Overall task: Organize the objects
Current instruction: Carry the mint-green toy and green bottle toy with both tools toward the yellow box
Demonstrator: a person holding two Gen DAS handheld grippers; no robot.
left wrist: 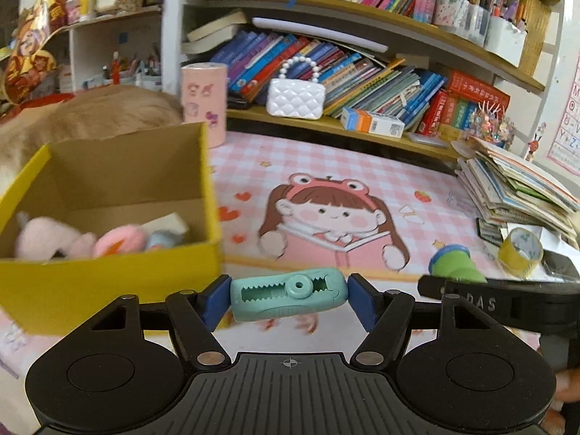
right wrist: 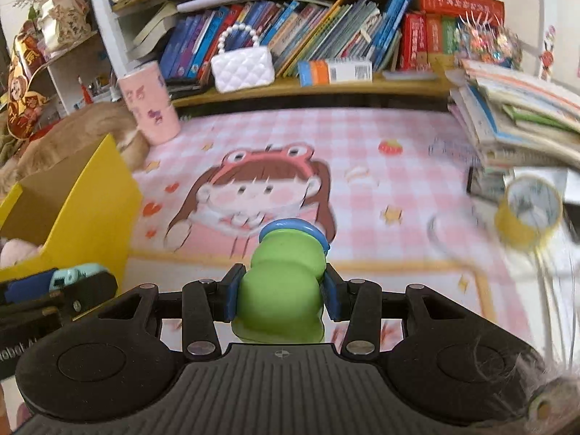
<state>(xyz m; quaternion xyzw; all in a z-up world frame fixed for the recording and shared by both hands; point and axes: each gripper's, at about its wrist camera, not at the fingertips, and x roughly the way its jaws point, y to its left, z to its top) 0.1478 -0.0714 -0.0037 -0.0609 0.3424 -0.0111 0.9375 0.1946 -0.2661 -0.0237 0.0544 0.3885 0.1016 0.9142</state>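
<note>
Teal plastic correction-tape dispenser (left wrist: pixel 288 295) with a toothed window sits crosswise between the blue pads of my left gripper (left wrist: pixel 289 299), and the two pads press on its two ends, so these tongs are closed on it and carry it above the pink checked desk mat (left wrist: pixel 362 166) with a cartoon girl printed on it. Just to the left of this gripper stands the yellow cardboard box (left wrist: pixel 108 275), open at the top; inside it I see a pale pink plush toy (left wrist: pixel 47 239), a pink-orange round soft thing (left wrist: pixel 119 241) and a small light blue thing that is too blurred to name. My right gripper (right wrist: pixel 281 295) is closed on a green rounded plastic toy (right wrist: pixel 282 290) with a blue ring at its far end; the pads touch its sides and the toy points away from me, held over the front part of the mat. In the right wrist view the left gripper with the teal dispenser shows at the lower left, next to the yellow box wall. On the right side of the mat lies a roll of yellow tape (right wrist: pixel 529 214), near a leaning pile of thin books (right wrist: pixel 514 116). Behind the mat, a wooden shelf (right wrist: pixel 311 88) holds rows of books, a white quilted toy handbag (right wrist: pixel 242 65) with a bead handle and a pink cylindrical cup (right wrist: pixel 150 103) with stickers.
</note>
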